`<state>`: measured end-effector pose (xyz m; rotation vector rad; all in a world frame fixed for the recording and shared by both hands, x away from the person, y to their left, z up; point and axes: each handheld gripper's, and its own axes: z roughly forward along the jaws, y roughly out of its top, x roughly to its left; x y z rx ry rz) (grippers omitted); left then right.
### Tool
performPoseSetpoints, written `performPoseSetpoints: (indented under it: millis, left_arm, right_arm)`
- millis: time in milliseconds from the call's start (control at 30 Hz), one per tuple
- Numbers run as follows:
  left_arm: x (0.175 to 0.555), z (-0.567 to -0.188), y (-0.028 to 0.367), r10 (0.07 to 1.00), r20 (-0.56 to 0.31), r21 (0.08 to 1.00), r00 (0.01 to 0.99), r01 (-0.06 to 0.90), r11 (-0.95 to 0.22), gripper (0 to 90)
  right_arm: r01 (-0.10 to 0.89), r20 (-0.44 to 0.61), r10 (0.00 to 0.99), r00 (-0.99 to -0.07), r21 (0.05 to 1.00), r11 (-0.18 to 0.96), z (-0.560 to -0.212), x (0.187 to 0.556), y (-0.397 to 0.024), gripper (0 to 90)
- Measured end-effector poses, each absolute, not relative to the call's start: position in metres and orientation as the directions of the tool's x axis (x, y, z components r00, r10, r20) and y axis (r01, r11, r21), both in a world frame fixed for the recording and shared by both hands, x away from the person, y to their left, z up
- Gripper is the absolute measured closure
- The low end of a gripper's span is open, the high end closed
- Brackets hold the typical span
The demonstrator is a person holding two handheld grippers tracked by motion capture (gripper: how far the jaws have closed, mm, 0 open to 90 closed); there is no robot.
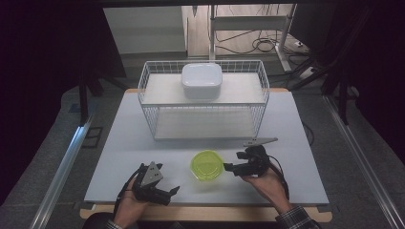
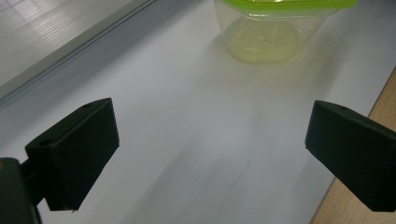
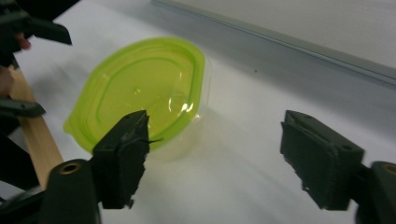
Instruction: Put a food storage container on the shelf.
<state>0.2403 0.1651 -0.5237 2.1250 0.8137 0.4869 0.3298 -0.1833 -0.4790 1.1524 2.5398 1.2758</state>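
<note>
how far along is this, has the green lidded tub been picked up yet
Not yet. Already done: the green-lidded tub stands on the table with its lid on, between both grippers. In hand: the right gripper is open beside the tub, nothing between its jaws; the left gripper is open too, pointing at it from farther off. Left: gripping and moving it, perhaps toward the wire rack holding a white container.
</note>
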Motion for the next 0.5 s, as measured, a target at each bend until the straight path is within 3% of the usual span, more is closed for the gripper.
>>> performPoseSetpoints:
  millis: [500]
  left_arm:
    - [0.24, -0.524, 0.164, 0.683, 0.072, 0.785, 0.727, 0.382, -0.488, 2.5]
  right_arm:
    - [0.724, 0.456, 0.618, -0.64, 0.628, 0.286, -0.487, 0.361, -0.165, 51.7]
